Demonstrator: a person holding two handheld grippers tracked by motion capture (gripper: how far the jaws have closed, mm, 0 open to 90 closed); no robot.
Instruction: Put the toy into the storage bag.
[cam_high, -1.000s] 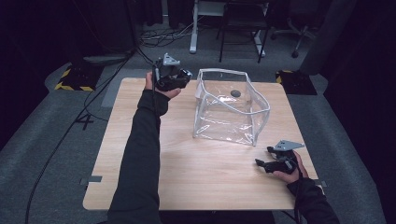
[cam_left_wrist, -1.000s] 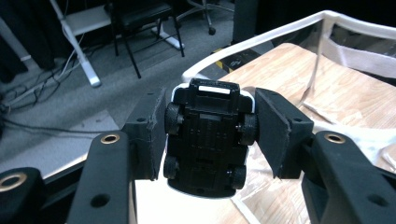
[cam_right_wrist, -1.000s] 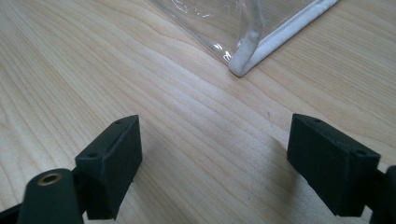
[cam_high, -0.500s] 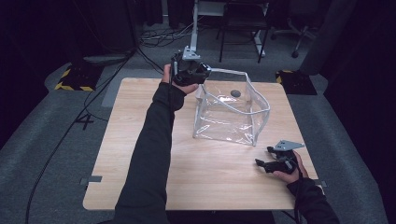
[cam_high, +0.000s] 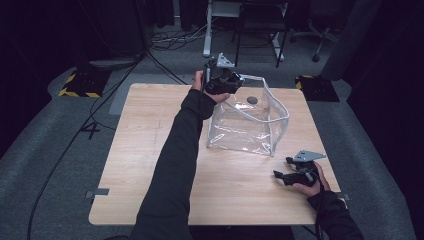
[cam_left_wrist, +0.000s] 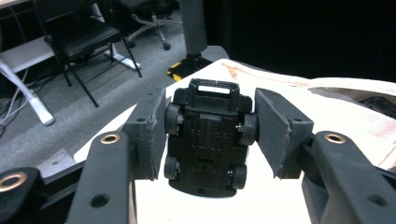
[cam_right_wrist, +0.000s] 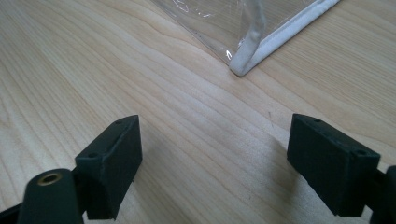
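Black toy car: small, four-wheeled, seen from its underside in the left gripper view, chassis plate and all four wheels exposed. It sits between the two pads of the left gripper, front wheels against them, held above the far left corner of the pouch.

Clear plastic pouch: transparent, white-edged, standing open-topped on the worktop right of centre. A small dark item lies inside near its far wall; identity cannot be told.
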